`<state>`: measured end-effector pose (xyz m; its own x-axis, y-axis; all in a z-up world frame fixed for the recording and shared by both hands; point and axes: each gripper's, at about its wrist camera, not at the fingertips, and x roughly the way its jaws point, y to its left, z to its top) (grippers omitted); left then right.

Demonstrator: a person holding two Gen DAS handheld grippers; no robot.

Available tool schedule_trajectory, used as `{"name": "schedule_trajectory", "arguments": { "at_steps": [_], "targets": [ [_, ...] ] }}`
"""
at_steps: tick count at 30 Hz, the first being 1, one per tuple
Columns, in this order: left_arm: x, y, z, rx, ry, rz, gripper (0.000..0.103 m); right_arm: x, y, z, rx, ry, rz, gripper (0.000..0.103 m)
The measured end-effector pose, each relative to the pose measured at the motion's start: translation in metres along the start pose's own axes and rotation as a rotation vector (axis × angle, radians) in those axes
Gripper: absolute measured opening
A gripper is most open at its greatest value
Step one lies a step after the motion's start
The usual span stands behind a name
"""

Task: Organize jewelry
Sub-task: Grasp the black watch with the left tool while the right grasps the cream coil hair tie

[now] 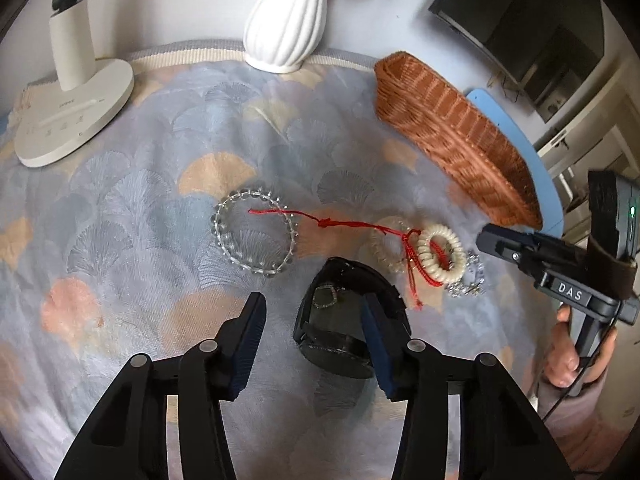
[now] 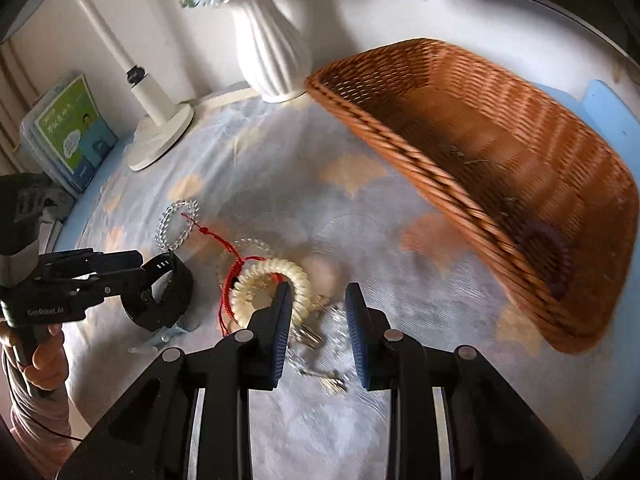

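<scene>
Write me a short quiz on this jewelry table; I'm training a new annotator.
1. True or false: the black watch lies on the cloth, outside the wicker basket.
2. The red cord crosses which item? A) white vase B) clear bead bracelet C) lamp base
3. What already lies in the basket?
Key: 1 true; 2 B; 3 a dark coiled band.

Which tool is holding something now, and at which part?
Neither: the left tool stands open beside the black watch; the right tool is open over a silver chain.
</scene>
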<state>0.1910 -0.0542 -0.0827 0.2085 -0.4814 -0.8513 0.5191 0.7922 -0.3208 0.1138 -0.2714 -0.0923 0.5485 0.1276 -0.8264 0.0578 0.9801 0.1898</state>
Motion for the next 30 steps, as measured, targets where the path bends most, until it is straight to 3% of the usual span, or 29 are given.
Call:
{"name": "schedule_trajectory", "arguments": {
  "at_steps": [4, 12, 15, 19, 21, 30],
  "targets": [
    [-0.001, -0.002, 0.0, 0.022, -0.003, 0.009, 0.05, 0.015, 0.009, 0.003, -0.038, 0.01, -0.039, 0.03],
    [0.005, -0.009, 0.001, 0.034, 0.043, 0.006, 0.046, 0.034, 0.016, 0.003, -0.064, 0.034, -0.034, 0.03],
    [0.008, -0.01, 0.001, 0.036, 0.052, 0.003, 0.045, 0.035, 0.017, 0.001, -0.066, 0.038, -0.02, 0.018],
    [0.006, -0.008, 0.001, 0.018, 0.041, -0.023, 0.032, 0.031, 0.019, 0.001, -0.069, 0.016, -0.015, 0.015],
    [0.003, -0.009, -0.001, 0.026, 0.027, -0.004, 0.015, 0.028, 0.018, 0.002, -0.063, 0.004, -0.005, 0.013],
    [-0.01, 0.002, -0.008, -0.014, -0.024, -0.059, 0.009, 0.009, 0.009, 0.001, -0.012, -0.026, 0.054, 0.013]
  ]
}}
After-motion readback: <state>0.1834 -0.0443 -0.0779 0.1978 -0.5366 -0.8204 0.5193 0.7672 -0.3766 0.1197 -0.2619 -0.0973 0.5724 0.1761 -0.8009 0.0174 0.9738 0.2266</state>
